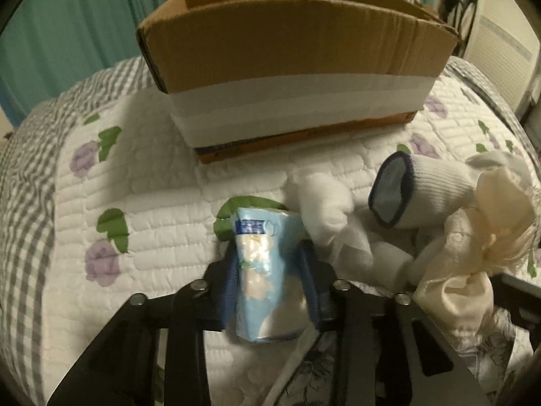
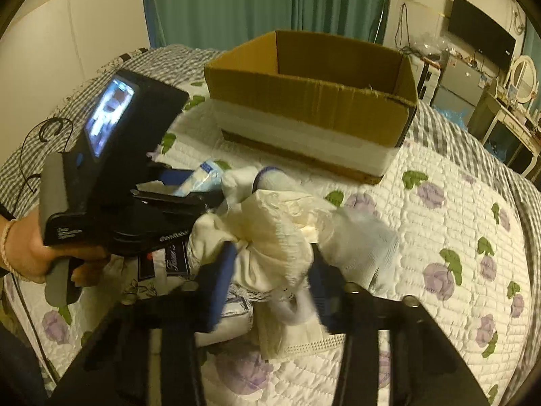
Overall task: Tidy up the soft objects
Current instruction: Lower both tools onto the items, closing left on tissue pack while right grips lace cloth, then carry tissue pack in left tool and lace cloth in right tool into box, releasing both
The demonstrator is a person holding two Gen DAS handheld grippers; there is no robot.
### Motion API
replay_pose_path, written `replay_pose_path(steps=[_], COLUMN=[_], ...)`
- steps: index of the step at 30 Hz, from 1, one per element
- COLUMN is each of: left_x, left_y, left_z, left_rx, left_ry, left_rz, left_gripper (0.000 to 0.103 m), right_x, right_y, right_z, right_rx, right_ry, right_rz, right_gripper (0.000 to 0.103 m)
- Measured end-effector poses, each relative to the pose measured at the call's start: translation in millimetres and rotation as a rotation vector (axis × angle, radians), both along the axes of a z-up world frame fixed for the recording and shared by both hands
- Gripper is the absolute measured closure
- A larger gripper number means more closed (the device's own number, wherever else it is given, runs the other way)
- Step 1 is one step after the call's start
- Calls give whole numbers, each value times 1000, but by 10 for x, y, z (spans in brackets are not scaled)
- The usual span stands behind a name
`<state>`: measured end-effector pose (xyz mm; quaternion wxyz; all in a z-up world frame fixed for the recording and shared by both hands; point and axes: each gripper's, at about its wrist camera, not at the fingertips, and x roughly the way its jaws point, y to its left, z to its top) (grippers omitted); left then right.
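Note:
My left gripper [image 1: 268,253] is shut on a light blue tissue pack [image 1: 263,270], held just above the quilt; the pack also shows in the right wrist view [image 2: 203,177]. My right gripper [image 2: 272,253] is shut on a cream fabric bundle [image 2: 270,233], which also shows in the left wrist view [image 1: 473,237]. A white sock with a dark blue cuff [image 1: 416,193] and white soft pieces [image 1: 324,209] lie in the pile between them. An open cardboard box [image 1: 290,50] stands behind on the bed; it also shows in the right wrist view [image 2: 314,101].
The bed has a white quilt with purple flowers [image 1: 135,169] and a grey checked border. Green curtains [image 2: 236,3] hang behind. A dresser with a mirror and a TV [image 2: 483,40] stand at the right. The left handheld unit [image 2: 111,169] is close to my right gripper.

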<state>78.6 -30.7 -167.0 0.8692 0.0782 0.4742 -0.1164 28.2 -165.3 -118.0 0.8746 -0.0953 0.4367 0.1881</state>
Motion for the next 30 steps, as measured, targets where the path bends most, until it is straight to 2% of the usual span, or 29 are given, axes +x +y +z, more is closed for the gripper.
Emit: replay_pose_path(steps=[2, 4, 8, 10, 18, 30], left_x=[-34, -58, -107, -17, -138, -334], left_y=[32, 86, 211, 310, 442, 357], left_z=[33, 79, 164, 176, 468, 1153], left_rx=[-16, -31, -33, -34, -37, -121], left_ry=[0, 0, -24, -32, -115, -236], left_rz=[8, 19, 27, 38, 67, 41], left_gripper=[80, 82, 85, 85, 85, 85], right_x=[-7, -18, -48, -68, -148, -176], right_y=[-24, -47, -57, -56, -123, -212], right_z=[-3, 7, 60, 101, 263, 713], right_rx=[2, 4, 11, 14, 31, 46], right_ry=[0, -2, -11, -20, -56, -174], right_rz=[-4, -8, -8, -9, -39, -79], right_gripper=[77, 83, 88, 89, 89, 89])
